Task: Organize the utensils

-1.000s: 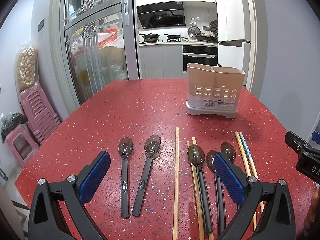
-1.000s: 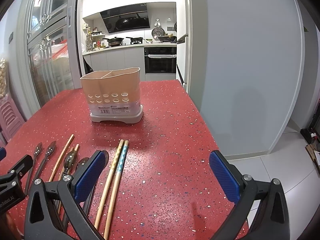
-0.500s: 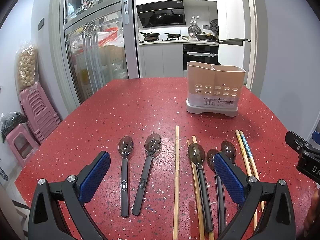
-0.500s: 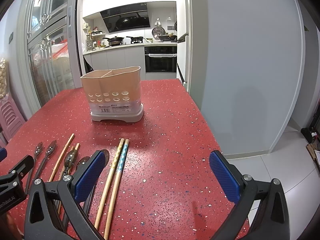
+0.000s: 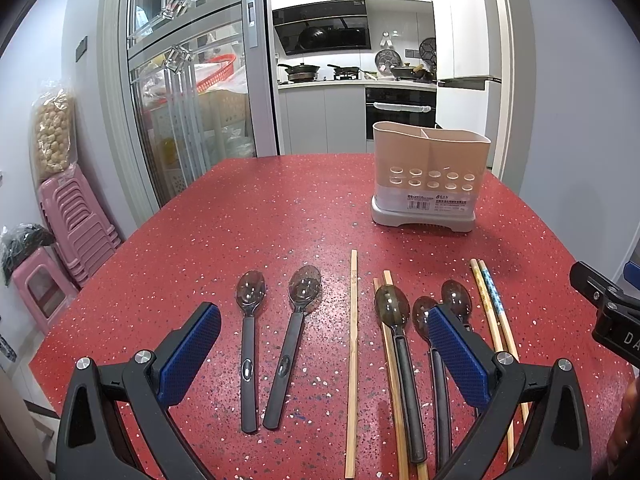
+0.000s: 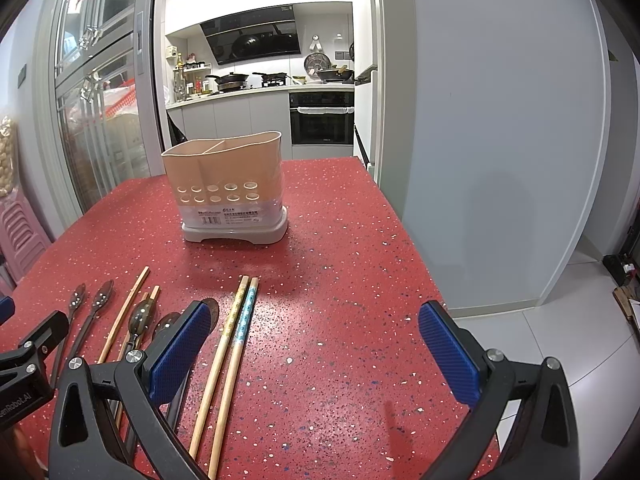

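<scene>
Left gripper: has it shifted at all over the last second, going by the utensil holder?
Barely. The utensil holder sits slightly higher in the left wrist view than a second ago, so the left gripper, jaws open, has tipped or dipped a touch.

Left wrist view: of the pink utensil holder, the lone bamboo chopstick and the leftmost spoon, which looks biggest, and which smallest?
1. Pink utensil holder: largest by bulk, though farthest away.
2. Lone bamboo chopstick: longest, but thin.
3. Leftmost spoon: smallest, shorter than the chopstick.
Nearness to the camera enlarges the last two.

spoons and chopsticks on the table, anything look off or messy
One oddity: a dark spoon lies on top of a plain chopstick pair, while the other utensils lie straight on the red table. Nothing looks spilled or damaged.
</scene>
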The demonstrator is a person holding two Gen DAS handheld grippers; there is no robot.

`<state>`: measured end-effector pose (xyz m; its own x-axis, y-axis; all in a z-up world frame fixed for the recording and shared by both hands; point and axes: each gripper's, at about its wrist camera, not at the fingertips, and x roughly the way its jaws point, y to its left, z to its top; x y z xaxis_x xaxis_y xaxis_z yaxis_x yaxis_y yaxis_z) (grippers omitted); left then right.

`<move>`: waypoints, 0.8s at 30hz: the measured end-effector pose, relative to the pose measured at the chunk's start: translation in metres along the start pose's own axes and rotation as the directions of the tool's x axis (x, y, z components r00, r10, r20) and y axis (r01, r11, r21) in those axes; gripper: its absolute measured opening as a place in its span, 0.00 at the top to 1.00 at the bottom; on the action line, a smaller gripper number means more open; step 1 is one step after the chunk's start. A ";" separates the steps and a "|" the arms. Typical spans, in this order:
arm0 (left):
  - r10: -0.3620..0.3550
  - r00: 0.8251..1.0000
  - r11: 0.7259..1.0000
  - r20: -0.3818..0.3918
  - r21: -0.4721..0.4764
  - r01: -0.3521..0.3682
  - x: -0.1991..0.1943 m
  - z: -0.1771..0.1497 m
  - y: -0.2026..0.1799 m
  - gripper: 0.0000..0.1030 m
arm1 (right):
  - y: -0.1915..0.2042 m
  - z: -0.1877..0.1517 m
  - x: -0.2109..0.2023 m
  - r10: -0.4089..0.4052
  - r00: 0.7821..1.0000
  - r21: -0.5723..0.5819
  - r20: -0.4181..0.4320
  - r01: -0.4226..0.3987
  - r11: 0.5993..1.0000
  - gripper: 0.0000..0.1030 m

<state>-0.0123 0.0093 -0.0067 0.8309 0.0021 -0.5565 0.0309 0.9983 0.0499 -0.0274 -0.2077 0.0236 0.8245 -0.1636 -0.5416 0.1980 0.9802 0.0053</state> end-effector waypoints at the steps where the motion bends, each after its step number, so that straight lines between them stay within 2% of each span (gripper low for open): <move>1: -0.001 1.000 1.000 0.000 0.000 0.001 0.000 0.000 0.000 0.00 | 0.000 0.000 0.000 0.000 1.000 0.000 0.000 0.000 1.000 0.00; 17: -0.001 1.000 1.000 -0.006 -0.003 0.001 0.001 -0.004 -0.002 0.00 | 0.001 -0.003 -0.001 0.002 1.000 -0.001 -0.006 -0.002 1.000 0.00; 24: 0.011 0.999 1.000 -0.036 -0.017 -0.011 0.008 -0.005 0.005 0.00 | 0.001 -0.003 0.003 0.010 1.000 -0.002 -0.026 -0.010 1.000 0.00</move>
<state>-0.0080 0.0143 -0.0151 0.8108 0.0149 -0.5851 0.0121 0.9990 0.0424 -0.0265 -0.2068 0.0191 0.8123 -0.1510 -0.5633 0.1889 0.9820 0.0091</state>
